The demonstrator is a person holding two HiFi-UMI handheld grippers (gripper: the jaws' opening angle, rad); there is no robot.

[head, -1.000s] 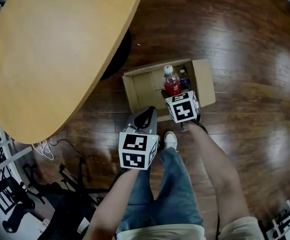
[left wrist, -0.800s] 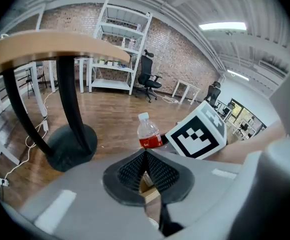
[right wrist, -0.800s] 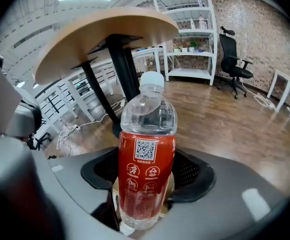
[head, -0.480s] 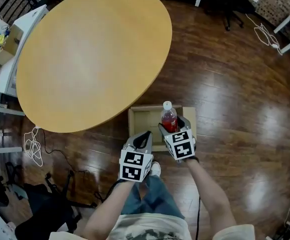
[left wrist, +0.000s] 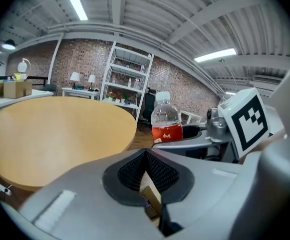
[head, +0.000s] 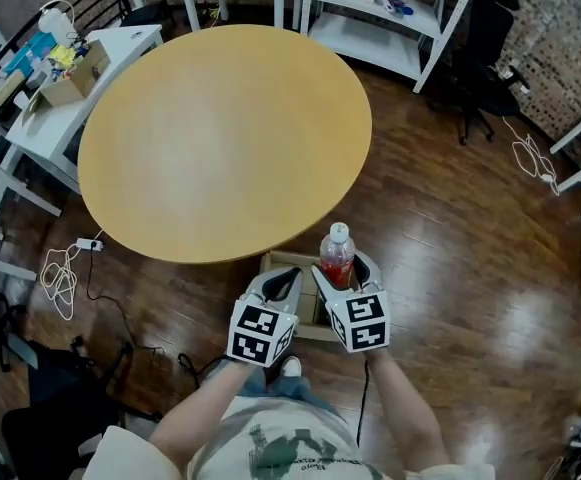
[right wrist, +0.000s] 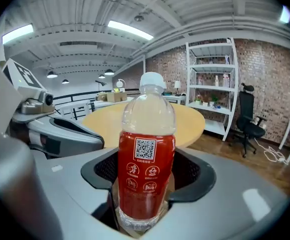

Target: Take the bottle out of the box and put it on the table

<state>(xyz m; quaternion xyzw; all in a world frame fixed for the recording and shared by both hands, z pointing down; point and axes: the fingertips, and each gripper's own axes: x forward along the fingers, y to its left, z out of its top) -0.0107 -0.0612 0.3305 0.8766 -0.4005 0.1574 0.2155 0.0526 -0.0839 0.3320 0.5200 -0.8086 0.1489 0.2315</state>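
Box (head: pixel 286 260) mostly hidden below — bottle (head: pixel 337 255) gripped in right tool (head: pixel 342 272).

1. The bottle (right wrist: pixel 145 164) is clear, glossy plastic.
2. The table (head: pixel 220 138) is smooth, matt, pale wood.
3. The floor (head: pixel 470 258) is dark, glossy wood.
4. The box (head: pixel 286 261) is matt brown cardboard.

Clear plastic bottle (head: pixel 336 256), white cap, red drink filling lower part, QR-code label: upright, off floor, clamped at lower body between jaws of right gripper (head: pixel 345 268). Open brown cardboard box (head: pixel 282 260): on dark wood floor, below bottle, largely hidden, beside bench rim. Round tan wooden bench (head: pixel 225 138): bottle just outside its near rim.
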